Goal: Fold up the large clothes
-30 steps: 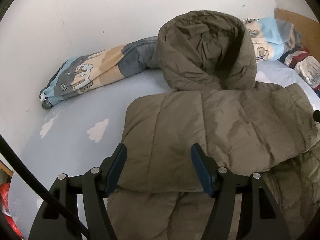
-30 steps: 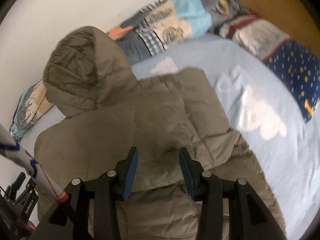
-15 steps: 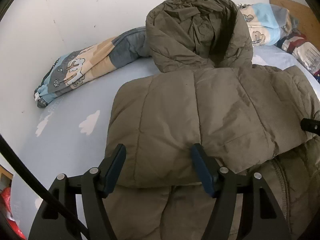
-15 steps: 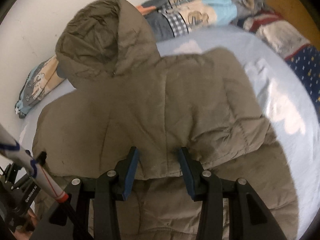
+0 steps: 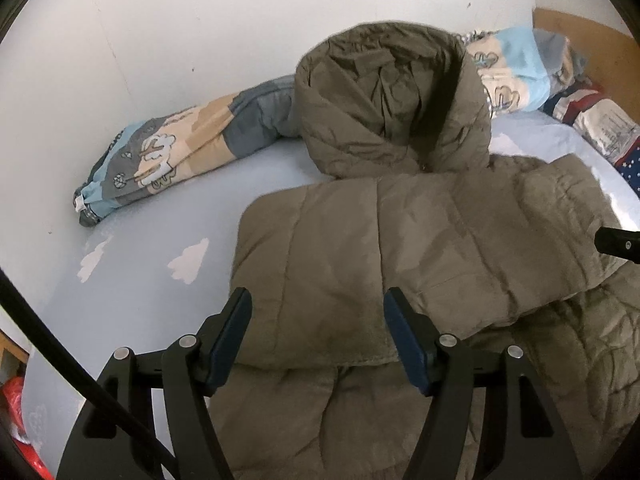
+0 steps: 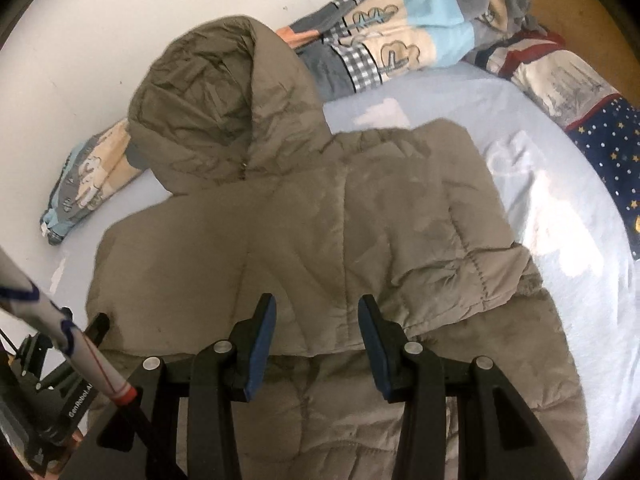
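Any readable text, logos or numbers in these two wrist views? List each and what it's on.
"GenRobot.AI", last letters partly hidden: white print on the black body of the left gripper, seen at the lower left of the right wrist view.
Red-bordered printed pillow: its faint grey print is too blurred to tell whether it holds any words.
Olive quilted hooded jacket and cartoon patchwork quilt: no text visible.

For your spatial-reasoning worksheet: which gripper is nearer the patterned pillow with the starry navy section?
Right. The right gripper hovers over the jacket on the pillow side; the left gripper is over the jacket's opposite side.
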{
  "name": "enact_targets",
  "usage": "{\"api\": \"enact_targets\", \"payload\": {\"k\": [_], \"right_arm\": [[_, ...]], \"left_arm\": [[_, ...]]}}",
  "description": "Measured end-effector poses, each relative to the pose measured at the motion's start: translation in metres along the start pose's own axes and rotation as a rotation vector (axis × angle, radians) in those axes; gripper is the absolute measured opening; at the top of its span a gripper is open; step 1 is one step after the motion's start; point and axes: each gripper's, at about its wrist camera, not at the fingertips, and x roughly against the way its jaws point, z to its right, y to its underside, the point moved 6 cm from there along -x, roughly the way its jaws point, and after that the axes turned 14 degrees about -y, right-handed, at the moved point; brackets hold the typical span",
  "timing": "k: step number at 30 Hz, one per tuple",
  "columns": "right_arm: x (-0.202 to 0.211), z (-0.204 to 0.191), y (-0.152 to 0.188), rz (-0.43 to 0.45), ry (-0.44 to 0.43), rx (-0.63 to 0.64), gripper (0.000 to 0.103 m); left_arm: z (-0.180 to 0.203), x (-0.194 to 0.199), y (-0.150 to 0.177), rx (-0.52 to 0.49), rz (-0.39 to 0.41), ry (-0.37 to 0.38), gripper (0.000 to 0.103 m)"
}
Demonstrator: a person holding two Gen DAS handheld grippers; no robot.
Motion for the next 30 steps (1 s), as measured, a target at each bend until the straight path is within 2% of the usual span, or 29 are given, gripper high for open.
{"api": "enact_targets", "payload": {"k": [9, 13, 15, 19, 21, 23, 26, 28, 30], "right_arm": [[0.056, -0.023, 0.007, 0.059, -0.036, 0.031, 0.051], [0.095, -0.036, 0.028, 0.097, -0.06, 0.01, 0.051], [0.118, -0.047, 0.046, 0.114, -0.101, -0.019, 0.052], [0.151, -0.081, 0.071, 0.085, -0.17, -0.012, 0.053], [0.176, -0.106, 0.065, 0.098, -0.191, 0.03, 0.053], [0.204, -0.132, 0.051, 0.134, -0.197, 0.085, 0.053], [0.247, -0.173, 0.023, 0.19, -0.242, 0.145, 0.057], [0.267, -0.195, 0.002, 0.209, -0.263, 0.18, 0.065], [0.278, -0.214, -0.023, 0.228, -0.249, 0.226, 0.066]], "left_arm": [[-0.037, 0.06, -0.019, 0.078, 0.081, 0.026, 0.068], [-0.061, 0.095, -0.031, 0.122, 0.14, 0.046, 0.068], [-0.072, 0.109, -0.037, 0.149, 0.148, 0.062, 0.068], [-0.104, 0.14, -0.052, 0.27, 0.106, 0.201, 0.068], [-0.117, 0.158, -0.062, 0.301, 0.114, 0.252, 0.068], [-0.136, 0.184, -0.073, 0.326, 0.163, 0.266, 0.068], [-0.165, 0.208, -0.086, 0.366, 0.231, 0.253, 0.079], [-0.18, 0.208, -0.09, 0.4, 0.249, 0.236, 0.08], [-0.184, 0.186, -0.087, 0.427, 0.205, 0.232, 0.081]]}}
